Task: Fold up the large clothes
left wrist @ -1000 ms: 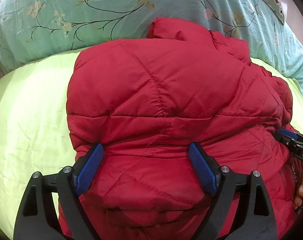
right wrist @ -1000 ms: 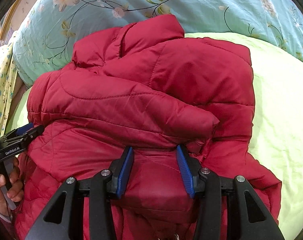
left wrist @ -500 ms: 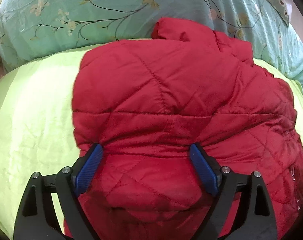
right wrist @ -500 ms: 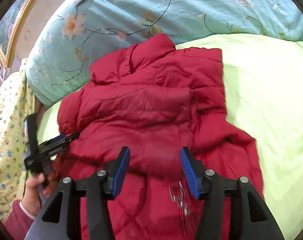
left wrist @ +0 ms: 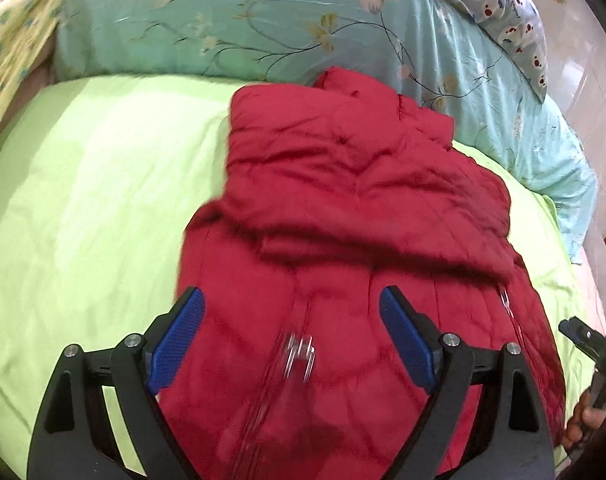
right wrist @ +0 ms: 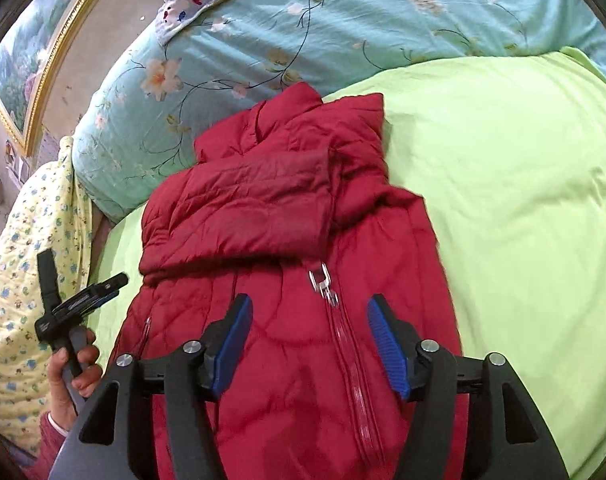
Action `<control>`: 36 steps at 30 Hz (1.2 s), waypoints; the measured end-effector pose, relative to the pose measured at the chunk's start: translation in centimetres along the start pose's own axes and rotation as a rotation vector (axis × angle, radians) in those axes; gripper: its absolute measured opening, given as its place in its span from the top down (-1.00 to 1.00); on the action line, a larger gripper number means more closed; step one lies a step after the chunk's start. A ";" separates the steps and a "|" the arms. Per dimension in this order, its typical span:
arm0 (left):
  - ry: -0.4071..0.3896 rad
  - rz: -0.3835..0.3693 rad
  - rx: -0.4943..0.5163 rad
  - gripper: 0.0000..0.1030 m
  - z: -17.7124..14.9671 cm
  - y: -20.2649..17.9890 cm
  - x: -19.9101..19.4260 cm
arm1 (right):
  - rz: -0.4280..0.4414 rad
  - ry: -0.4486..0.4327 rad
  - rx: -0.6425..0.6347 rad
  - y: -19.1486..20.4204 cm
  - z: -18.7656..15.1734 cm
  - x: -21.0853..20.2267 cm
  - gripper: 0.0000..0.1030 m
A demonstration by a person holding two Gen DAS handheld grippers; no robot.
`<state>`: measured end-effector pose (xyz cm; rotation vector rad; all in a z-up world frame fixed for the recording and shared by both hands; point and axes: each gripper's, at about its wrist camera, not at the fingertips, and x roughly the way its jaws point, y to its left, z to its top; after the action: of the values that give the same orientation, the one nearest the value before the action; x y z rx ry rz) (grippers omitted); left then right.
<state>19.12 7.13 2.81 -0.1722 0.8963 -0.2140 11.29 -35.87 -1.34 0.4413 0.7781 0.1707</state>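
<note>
A red quilted puffer jacket (left wrist: pixel 355 216) lies front up on a lime green bedsheet (left wrist: pixel 87 192), its sleeves folded across the chest and its collar toward the pillows. It also shows in the right wrist view (right wrist: pixel 271 216), with a silver zipper pull (right wrist: pixel 321 278) at mid-front. My left gripper (left wrist: pixel 293 328) is open and empty, hovering above the jacket's lower front. My right gripper (right wrist: pixel 309 340) is open and empty, above the zipper line. The left gripper also appears at the left of the right wrist view (right wrist: pixel 83 300), held off the jacket.
A teal floral duvet (left wrist: pixel 239 20) lies along the head of the bed, with a spotted pillow (left wrist: pixel 499 8) on it. A yellow floral blanket (right wrist: pixel 19 264) hangs at the left side. A framed picture (right wrist: pixel 31 52) is on the wall. The green sheet (right wrist: pixel 523 184) spreads right of the jacket.
Both grippers have pulled back and up from the jacket, which now looks smaller. The lower front and zipper have come into view. Both stay open.
</note>
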 end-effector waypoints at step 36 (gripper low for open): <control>0.205 -0.137 -0.093 -0.75 -13.7 7.0 -3.8 | 0.024 0.238 0.111 -5.7 -8.6 -2.6 -0.25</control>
<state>6.82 14.01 -4.36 -0.3026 1.1005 -0.3220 3.25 -39.05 -7.60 0.5417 1.0193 0.2051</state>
